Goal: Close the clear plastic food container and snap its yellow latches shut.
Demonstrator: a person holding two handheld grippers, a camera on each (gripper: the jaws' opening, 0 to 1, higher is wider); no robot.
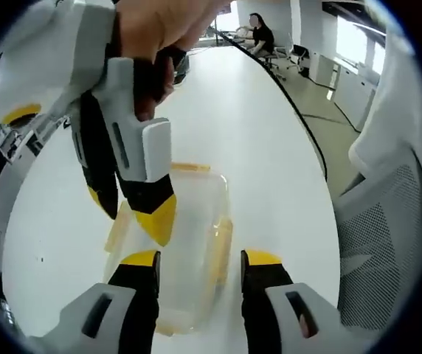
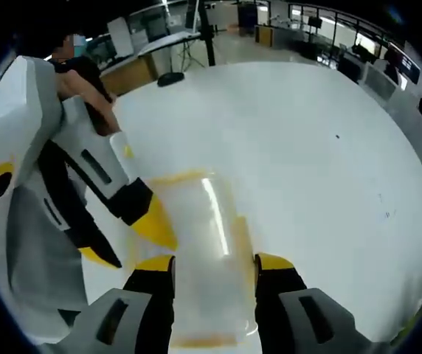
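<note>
Clear rectangular plastic food container [image 1: 189, 243] with yellow side latches [image 1: 220, 247] lies centre-bottom on the white table [image 1: 270, 147], between the parted jaws of left gripper [image 1: 200, 259] and right gripper [image 2: 214, 265]; likely light, slippery, flexing, so press latch flaps.

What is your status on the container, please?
Left gripper open, right gripper open, both over the clear container. Lid on; yellow latches unclear. White table, nothing blocking.

No legible text, label, brand, number or sign anywhere.
</note>
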